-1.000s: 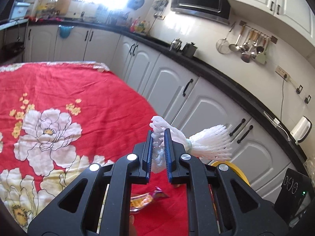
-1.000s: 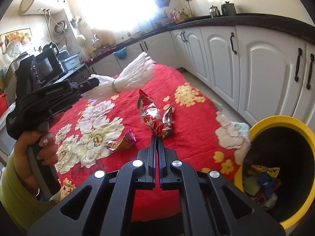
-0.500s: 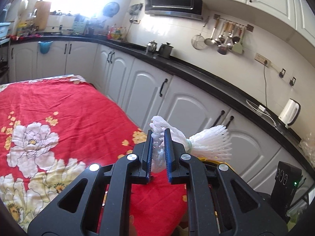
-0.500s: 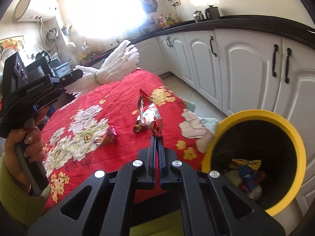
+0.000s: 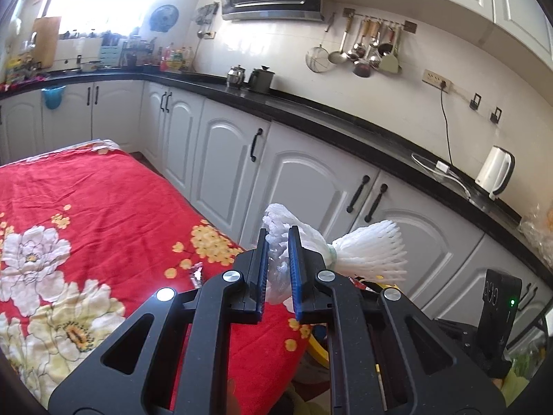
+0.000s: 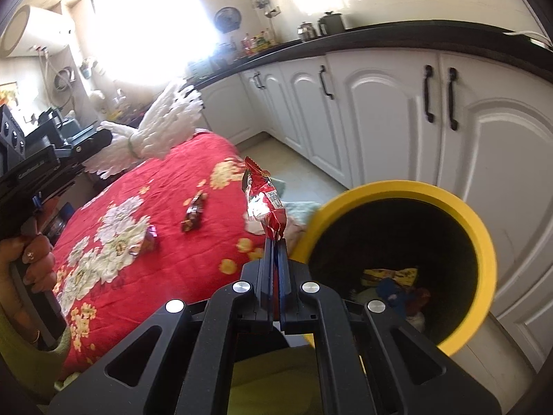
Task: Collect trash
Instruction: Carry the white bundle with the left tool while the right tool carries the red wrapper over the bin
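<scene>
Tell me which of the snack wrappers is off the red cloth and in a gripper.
The crinkled red foil wrapper, pinched in the right gripper beside the yellow bin. The dark brown wrapper and small purple-tipped wrapper lie on the cloth.

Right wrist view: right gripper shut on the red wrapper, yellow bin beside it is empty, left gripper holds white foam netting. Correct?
Not quite: the yellow bin is not empty; the right wrist view shows wrappers and other trash at its bottom. The rest stands: the right gripper is shut on the red wrapper, and the left gripper holds the white foam netting.
</scene>
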